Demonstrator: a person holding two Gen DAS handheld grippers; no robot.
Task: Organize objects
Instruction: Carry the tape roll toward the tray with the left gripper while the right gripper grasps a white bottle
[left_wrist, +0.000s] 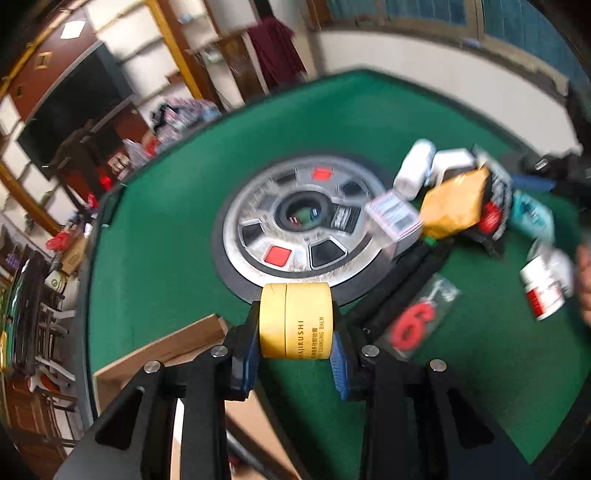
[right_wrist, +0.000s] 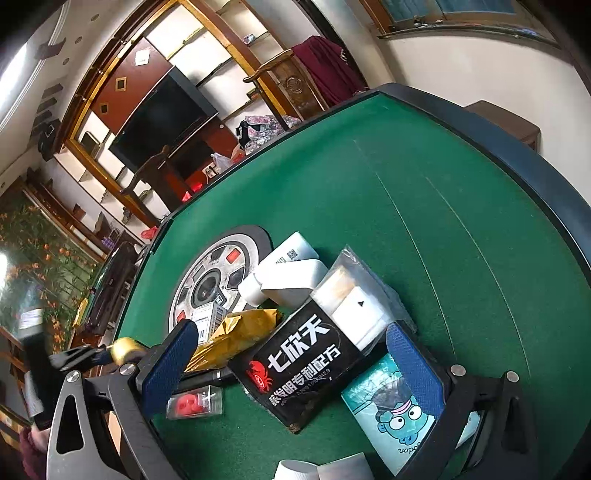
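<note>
White walls, dark television (right_wrist: 162, 118) in gold-trimmed shelving (right_wrist: 229, 48), maroon cloth (right_wrist: 328, 70) over chair

We've got a yellow cleansing balm jar (left_wrist: 297, 320) on its side, lifted off the green desk (left_wrist: 177, 221). Behind it there's a jumble: gold pouch (left_wrist: 453, 205), black sachet (right_wrist: 306, 363), white boxes (right_wrist: 291, 277), teal cartoon packet (right_wrist: 397, 410).

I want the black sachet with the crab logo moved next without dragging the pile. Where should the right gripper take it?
Grip the black sachet by its near, lower corner, coming in low from the front. It lies flat with that end bare on the green table, while its far end sits against the white packet and gold pouch.
</note>
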